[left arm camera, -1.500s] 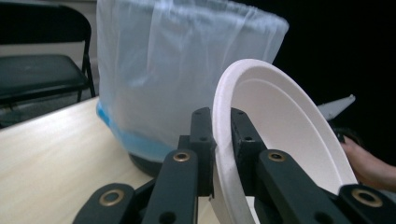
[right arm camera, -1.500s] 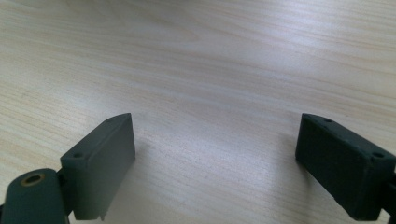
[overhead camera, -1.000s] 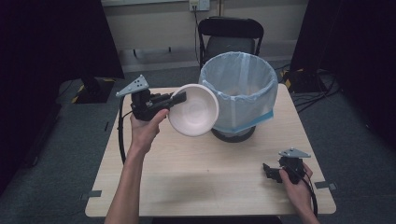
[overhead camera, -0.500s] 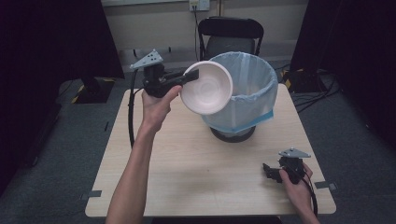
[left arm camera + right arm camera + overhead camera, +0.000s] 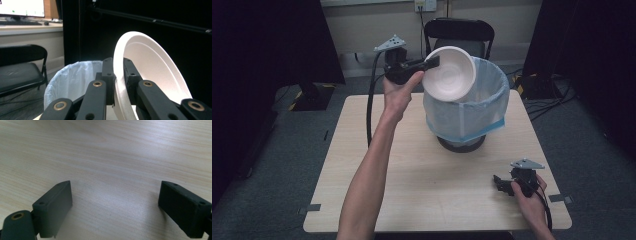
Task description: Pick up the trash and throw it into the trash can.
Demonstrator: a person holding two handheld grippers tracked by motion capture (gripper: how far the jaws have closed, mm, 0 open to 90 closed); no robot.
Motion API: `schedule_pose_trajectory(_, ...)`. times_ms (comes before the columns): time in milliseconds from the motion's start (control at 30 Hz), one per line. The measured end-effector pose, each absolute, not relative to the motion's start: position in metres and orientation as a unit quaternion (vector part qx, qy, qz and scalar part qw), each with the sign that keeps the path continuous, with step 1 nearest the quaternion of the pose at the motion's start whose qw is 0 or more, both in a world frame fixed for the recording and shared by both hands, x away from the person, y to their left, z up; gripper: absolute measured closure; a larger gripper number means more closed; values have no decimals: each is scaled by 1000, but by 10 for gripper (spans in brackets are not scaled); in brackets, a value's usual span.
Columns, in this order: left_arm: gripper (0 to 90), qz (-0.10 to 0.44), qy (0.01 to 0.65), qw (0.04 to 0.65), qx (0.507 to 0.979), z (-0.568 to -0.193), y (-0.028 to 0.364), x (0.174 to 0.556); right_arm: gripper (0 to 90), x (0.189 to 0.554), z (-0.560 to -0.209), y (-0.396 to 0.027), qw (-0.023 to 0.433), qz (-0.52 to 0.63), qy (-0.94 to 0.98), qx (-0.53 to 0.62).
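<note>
I see a plain white bowl (image 5: 449, 73), a bin (image 5: 467, 105) lined with a pale blue translucent bag, my black left gripper (image 5: 432, 62) and right gripper (image 5: 500, 184), and a light wood-grain table (image 5: 412, 175).

Even overhead light, dark surroundings, soft blur throughout, faint shadows on wood

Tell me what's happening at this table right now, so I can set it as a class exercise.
A person is working with a gripper in each hand. The left gripper is clamped on the rim of a white bowl, held tilted on edge above the mouth of a bin lined with a pale blue bag; the bowl has not been let go. The right gripper rests low at the near right corner of the wooden table, jaws open and holding nothing.
</note>
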State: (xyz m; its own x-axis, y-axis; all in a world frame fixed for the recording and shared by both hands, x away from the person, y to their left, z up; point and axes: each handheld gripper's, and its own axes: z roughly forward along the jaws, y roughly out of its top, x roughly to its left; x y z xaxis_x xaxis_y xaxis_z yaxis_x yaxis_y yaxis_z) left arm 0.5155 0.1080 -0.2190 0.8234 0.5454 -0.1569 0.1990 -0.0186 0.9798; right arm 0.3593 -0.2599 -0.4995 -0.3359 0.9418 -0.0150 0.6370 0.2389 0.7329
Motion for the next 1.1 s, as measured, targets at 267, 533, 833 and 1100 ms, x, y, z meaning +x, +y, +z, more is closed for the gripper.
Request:
schedule_pose_trajectory(267,826,129,287,644,697,-224,93,535,111,359,-500,-260,236,323,750,526)
schedule_pose_trajectory(533,667,132,291,638,701,-227,81,542,111,359,-500,-260,237,323,751,525)
schedule_pose_trajectory(833,512,124,288,632,708,-228,79,540,111,359,-500,-260,237,323,750,526)
schedule_pose_trajectory(1100,328,132,292,626,711,-230,83,537,111,359,-500,-260,236,323,750,526)
